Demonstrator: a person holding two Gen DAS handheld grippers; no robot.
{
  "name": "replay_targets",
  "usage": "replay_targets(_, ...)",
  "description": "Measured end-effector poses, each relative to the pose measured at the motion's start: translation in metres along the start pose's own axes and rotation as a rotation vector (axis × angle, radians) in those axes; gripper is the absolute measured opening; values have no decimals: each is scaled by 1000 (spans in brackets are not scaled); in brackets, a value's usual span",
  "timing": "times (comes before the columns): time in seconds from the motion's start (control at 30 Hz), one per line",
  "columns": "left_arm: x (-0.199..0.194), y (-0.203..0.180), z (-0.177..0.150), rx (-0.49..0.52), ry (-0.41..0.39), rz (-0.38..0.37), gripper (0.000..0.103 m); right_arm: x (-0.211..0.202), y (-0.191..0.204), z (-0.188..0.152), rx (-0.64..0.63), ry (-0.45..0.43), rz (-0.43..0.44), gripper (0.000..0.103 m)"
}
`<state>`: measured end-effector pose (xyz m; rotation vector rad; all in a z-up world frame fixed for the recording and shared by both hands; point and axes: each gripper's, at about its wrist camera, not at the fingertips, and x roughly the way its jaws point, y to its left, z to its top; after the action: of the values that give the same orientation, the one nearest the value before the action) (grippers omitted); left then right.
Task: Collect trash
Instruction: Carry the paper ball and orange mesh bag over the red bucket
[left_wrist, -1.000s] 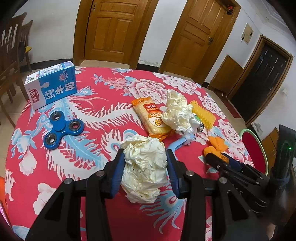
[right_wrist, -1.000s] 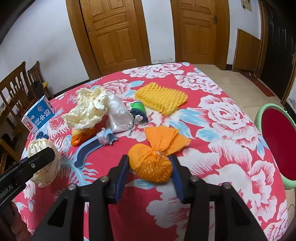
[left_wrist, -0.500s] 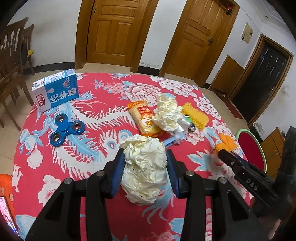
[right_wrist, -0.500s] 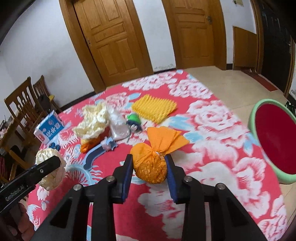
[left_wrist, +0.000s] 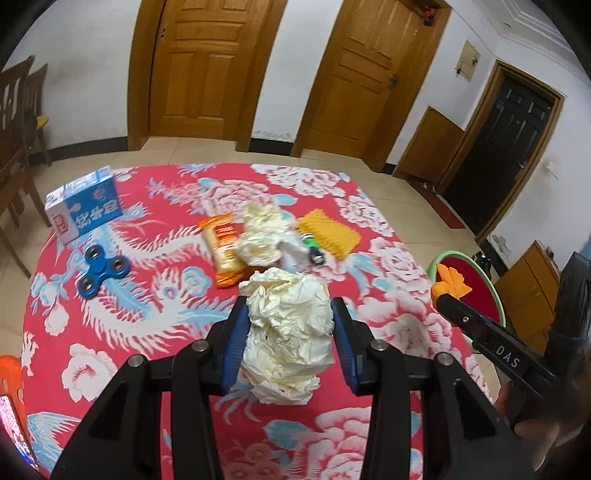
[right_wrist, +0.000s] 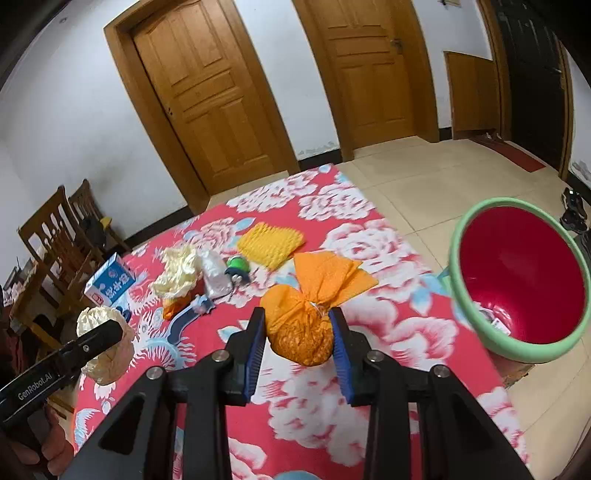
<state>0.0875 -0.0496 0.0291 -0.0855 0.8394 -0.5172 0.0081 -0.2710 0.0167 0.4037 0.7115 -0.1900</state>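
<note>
My left gripper (left_wrist: 288, 325) is shut on a crumpled cream paper ball (left_wrist: 290, 332) and holds it above the red flowered tablecloth (left_wrist: 147, 332). My right gripper (right_wrist: 297, 332) is shut on a tied orange net bag (right_wrist: 303, 314), lifted above the table near its right edge. A green bin with a red inside (right_wrist: 517, 280) stands on the floor to the right of the table; it also shows in the left wrist view (left_wrist: 476, 280). The paper ball also shows in the right wrist view (right_wrist: 107, 343).
On the table lie a blue milk carton (left_wrist: 86, 206), a blue fidget spinner (left_wrist: 101, 271), an orange snack packet (left_wrist: 225, 247), another crumpled paper (left_wrist: 262, 236), a yellow foam net (left_wrist: 327, 232) and a blue handle (right_wrist: 188, 317). Wooden chairs (right_wrist: 62, 243) stand at the left.
Both grippers have risen with their loads and drawn back. The right gripper has swung toward the green bin, which now fills more of its view.
</note>
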Motion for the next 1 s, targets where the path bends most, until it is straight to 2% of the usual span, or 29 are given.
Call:
replay_targets(0.47,19,-77,25,101,47,-148,44,-47,-65,19,89,-88,-40,37)
replay_targets(0.77,46,-139,38,231,66,-193,44,-60,-112,23,160,-122,-84,37)
replay_targets(1.0,77,-175,38,272,93,-230,44,-63,-153,24,223,-139,-127,37)
